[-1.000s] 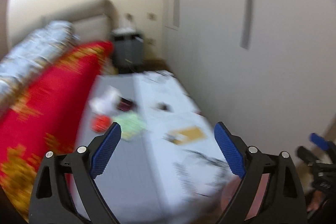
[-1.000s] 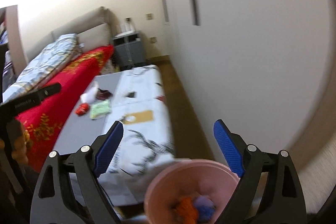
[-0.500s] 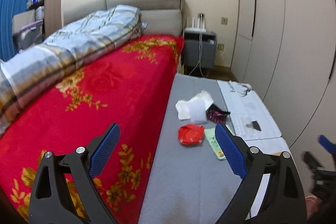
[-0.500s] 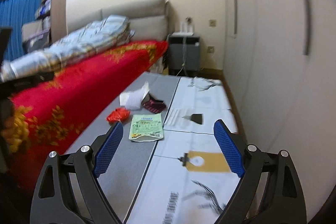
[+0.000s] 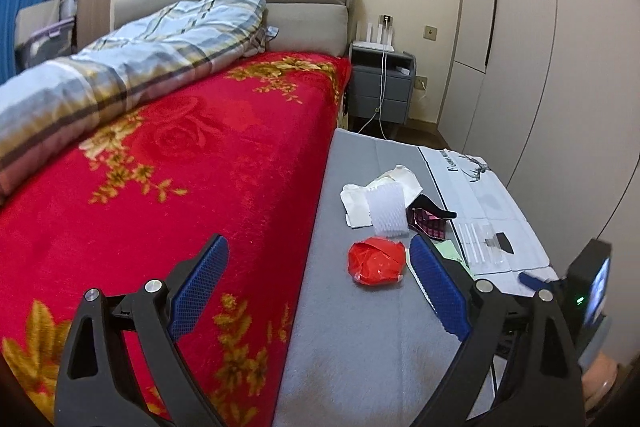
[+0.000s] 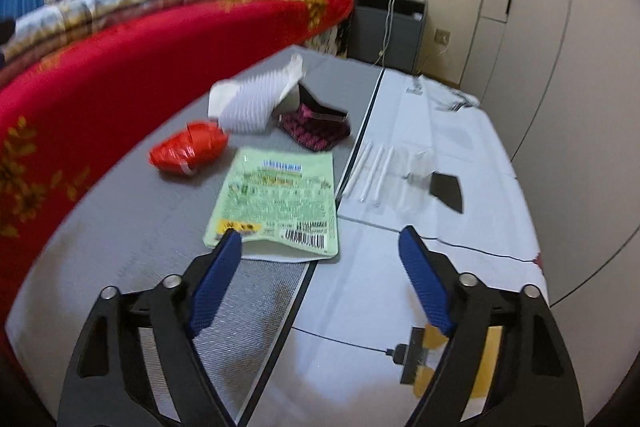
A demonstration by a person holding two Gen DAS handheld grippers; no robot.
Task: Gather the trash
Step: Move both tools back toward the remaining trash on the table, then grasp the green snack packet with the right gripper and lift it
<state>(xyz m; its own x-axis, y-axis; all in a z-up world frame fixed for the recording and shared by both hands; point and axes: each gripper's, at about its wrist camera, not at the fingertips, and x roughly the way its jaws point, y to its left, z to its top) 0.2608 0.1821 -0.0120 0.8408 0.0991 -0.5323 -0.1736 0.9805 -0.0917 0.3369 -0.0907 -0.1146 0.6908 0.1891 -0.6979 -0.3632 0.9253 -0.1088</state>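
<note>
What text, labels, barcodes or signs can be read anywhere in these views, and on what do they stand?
Green pouch: printed text, a yellow strip and a barcode, all too small and blurred to read.
White printed mat: dark lettering at its far edge beside a drawn figure, too distorted to read.
Red wrapper, white wrapper, dark pink-patterned packet: no legible text.
Screen at the left view's right edge: lit, unreadable.
</note>
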